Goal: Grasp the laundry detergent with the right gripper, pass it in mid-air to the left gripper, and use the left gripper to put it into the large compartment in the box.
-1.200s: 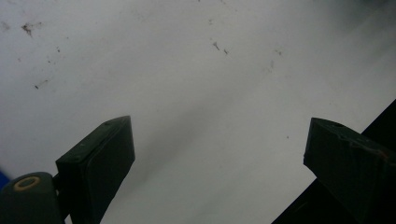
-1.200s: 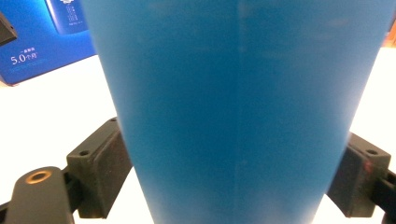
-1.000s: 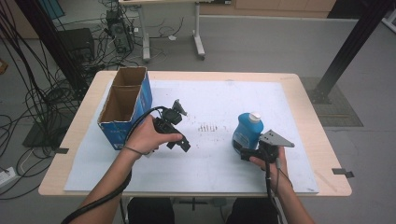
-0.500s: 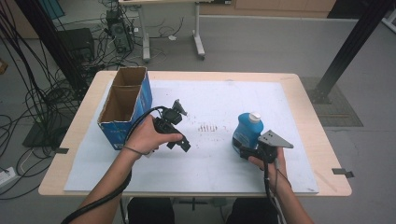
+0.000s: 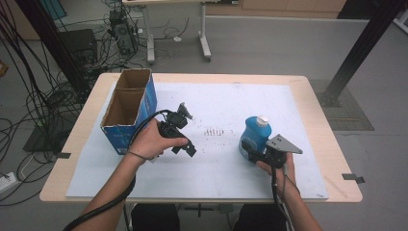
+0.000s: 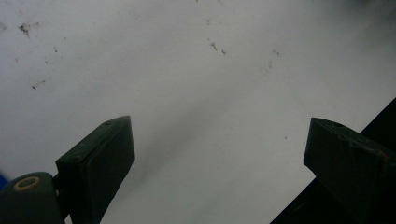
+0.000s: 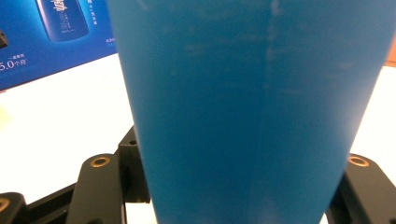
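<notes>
High view: the right gripper [image 5: 251, 148] sits at the base of a blue bottle [image 5: 255, 135] that stands on the white sheet [image 5: 226, 101] covering the worktop [image 5: 308, 96], right of centre and well apart from the open cardboard box [image 5: 129, 109] at the left. Its jaws have just been closing and now bracket the lower body of the bottle; in the right gripper view the blue wall [image 7: 252, 112] fills the gap between them, so the grip appears to be seated. The left gripper [image 5: 185, 130] rests near the box, its jaws spread wide over bare sheet and holding nothing. The bottle stands upright, long axis vertical, white cap [image 5: 262, 120] uppermost. For the step in hand, securing the bottle for a lift, the grip is low on a tall body; judged from this, the hold should be firm and square to the wall, and any lift taken straight up and slowly so the top does not tip away from the jaws.
</notes>
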`<state>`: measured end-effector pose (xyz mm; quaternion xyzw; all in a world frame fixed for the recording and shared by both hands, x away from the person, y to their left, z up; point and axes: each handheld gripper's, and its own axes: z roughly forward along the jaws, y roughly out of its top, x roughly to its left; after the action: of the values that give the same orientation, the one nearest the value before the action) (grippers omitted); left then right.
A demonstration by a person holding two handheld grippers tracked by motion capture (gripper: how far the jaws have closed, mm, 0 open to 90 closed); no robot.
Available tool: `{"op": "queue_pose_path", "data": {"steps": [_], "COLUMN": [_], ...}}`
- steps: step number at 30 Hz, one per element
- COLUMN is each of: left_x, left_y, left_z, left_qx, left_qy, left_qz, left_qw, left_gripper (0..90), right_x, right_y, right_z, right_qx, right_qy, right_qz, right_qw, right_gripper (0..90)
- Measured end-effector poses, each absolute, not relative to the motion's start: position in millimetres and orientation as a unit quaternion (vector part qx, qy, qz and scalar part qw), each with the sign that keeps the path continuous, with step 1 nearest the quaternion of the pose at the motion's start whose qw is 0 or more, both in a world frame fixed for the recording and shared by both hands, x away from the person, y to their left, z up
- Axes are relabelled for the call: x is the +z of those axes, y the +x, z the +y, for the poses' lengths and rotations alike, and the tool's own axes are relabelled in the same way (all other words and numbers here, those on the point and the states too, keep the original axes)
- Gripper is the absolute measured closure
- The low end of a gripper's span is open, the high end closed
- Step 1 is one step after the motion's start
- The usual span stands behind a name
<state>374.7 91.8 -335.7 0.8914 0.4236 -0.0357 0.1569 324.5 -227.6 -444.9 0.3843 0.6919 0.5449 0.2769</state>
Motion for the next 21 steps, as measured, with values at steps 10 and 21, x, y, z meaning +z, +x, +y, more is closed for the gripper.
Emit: {"op": "queue_pose_path", "data": {"steps": [10, 21], "left_x": [-335.5, -336.5], "left_y": [373.8, 374.6], "left_z": [92.5, 92.8], "left_qx": [-0.036, -0.036], "left_qy": [0.891, 0.890], "left_qz": [0.425, 0.426], "left_qw": [0.158, 0.160], "left_gripper": [9.1, 9.1], "right_x": [-444.6, -444.9], "right_y": [323.1, 322.7], "right_z": [-226.7, -226.4], "right_qx": [0.541, 0.540], "right_qy": [0.386, 0.383], "right_qz": [0.690, 0.691], "right_qw": [0.287, 0.291], "right_gripper": [40.6, 41.8]}}
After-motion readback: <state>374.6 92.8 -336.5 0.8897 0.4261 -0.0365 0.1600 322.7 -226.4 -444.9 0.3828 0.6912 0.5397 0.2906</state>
